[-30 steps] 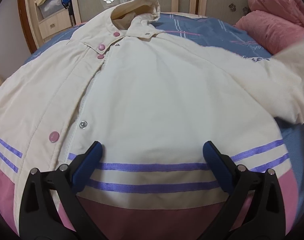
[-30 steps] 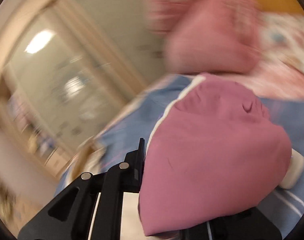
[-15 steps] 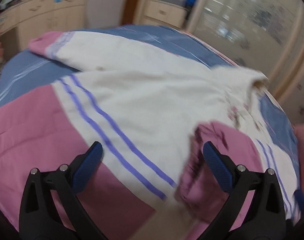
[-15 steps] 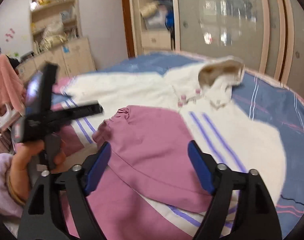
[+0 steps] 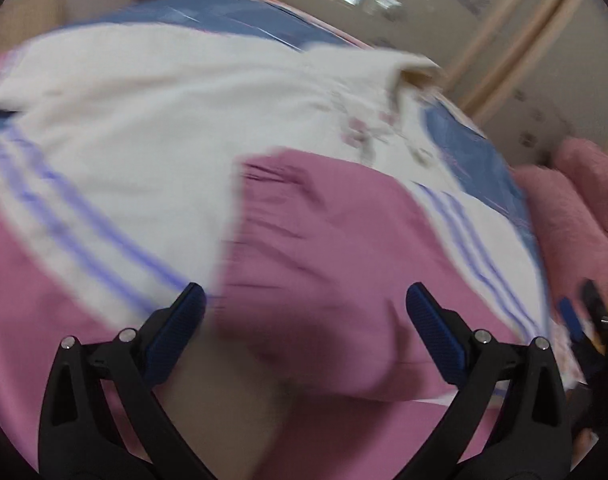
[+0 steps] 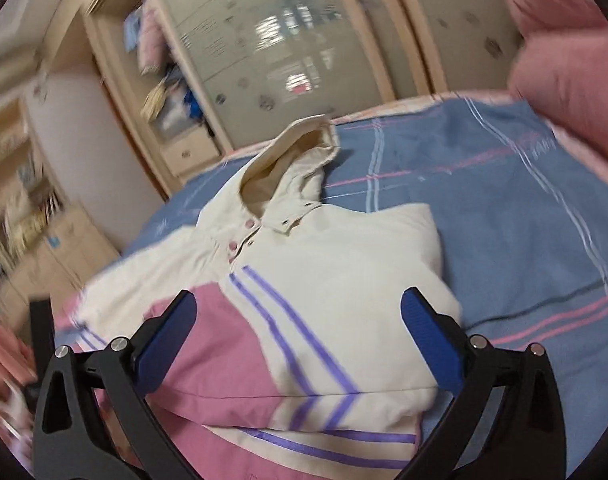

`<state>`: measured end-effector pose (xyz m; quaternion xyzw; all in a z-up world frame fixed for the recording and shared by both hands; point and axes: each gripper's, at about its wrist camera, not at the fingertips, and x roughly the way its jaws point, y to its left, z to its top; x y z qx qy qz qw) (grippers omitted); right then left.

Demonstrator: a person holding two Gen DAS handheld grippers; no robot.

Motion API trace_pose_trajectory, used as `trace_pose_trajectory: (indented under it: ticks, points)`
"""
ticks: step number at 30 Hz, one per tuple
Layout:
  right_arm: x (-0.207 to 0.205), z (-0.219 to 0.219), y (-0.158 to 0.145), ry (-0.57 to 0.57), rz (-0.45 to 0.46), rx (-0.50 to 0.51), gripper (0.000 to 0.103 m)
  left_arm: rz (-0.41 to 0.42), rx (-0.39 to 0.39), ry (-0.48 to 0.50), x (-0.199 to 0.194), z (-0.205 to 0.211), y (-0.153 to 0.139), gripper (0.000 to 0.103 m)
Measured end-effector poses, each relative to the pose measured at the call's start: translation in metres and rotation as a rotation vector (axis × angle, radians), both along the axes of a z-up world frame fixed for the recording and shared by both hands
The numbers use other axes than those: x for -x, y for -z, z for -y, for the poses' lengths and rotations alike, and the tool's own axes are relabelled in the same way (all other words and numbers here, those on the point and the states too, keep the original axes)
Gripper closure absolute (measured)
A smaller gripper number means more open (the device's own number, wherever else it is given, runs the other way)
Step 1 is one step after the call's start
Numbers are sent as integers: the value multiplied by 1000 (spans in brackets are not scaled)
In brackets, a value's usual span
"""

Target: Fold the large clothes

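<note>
Above the jacket (image 6: 344,280), the right gripper (image 6: 296,320) is opening, empty; left gripper (image 5: 304,316) spread.

Right gripper (image 6: 298,330) opening; left gripper (image 5: 304,322) spread, both empty.

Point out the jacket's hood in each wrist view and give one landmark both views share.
Left wrist: hood at upper right, blurred, opening facing right.
Right wrist: hood at upper centre, above the pink snaps.
Shared landmark: folded-over pink sleeve, edged by purple stripes.
</note>
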<state>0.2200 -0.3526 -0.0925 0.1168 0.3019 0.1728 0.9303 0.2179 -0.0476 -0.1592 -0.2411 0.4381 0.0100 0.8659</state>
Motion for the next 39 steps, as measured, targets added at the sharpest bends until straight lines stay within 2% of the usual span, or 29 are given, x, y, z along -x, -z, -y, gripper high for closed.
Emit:
trace_pose_trajectory:
  ticks: [1,3,4,5,7,8,11,14,17,19,21,22,23,26,29,31,33,36,37,39]
  points:
    - [-3,-6,2,-6,4,6,1,-13,-26,29,-7,9,-1,3]
    - [-5,-14,3,-28,19,5,1,-16,-75,84,-19,20,-5,24]
    - [-5,-18,3,-32,18,20,1,-20,-92,109,-23,24,-6,49]
    - [-3,-20,3,-25,25,44,1,-17,-87,136,-28,27,-7,70]
    - [-5,-21,6,5,35,77,1,24,-59,155,-32,31,-13,71]
    - [-10,-23,8,15,29,82,1,63,-72,145,-33,32,-19,72]
    - [-26,-20,20,73,-26,80,1,152,-175,108,-39,40,-41,72]
    - [-36,-11,27,136,-62,59,1,198,-258,72,-50,37,-60,72]
    - [-40,-3,31,181,-88,29,1,243,-373,-18,-60,22,-78,72]
    - [-43,-4,32,202,-101,49,1,227,-404,-92,-66,4,-80,72]
    - [-45,-7,35,226,-126,104,1,161,-381,-162,-70,-18,-66,72]
    - [-47,-9,38,236,-141,129,1,138,-373,-168,-70,-23,-59,72]
    - [-50,-10,43,247,-164,148,1,100,-363,-163,-69,-27,-45,72]
    - [-57,-8,56,260,-240,140,1,69,-393,-150,-64,-25,-25,71]
    - [-61,-4,63,255,-284,101,1,78,-456,-130,-60,-17,-20,71]
    - [-60,-4,63,253,-282,103,1,83,-477,-120,-57,-15,-23,70]
    - [-60,-11,63,251,-287,147,1,85,-478,-118,-61,-17,-26,70]
    - [-67,-22,76,276,-344,295,1,79,-468,-118,-63,-19,-24,69]
    - [-70,-19,83,297,-372,303,1,74,-467,-116,-66,-18,-21,67]
    - [-71,-6,87,347,-407,253,1,59,-470,-105,-67,-15,-15,66]
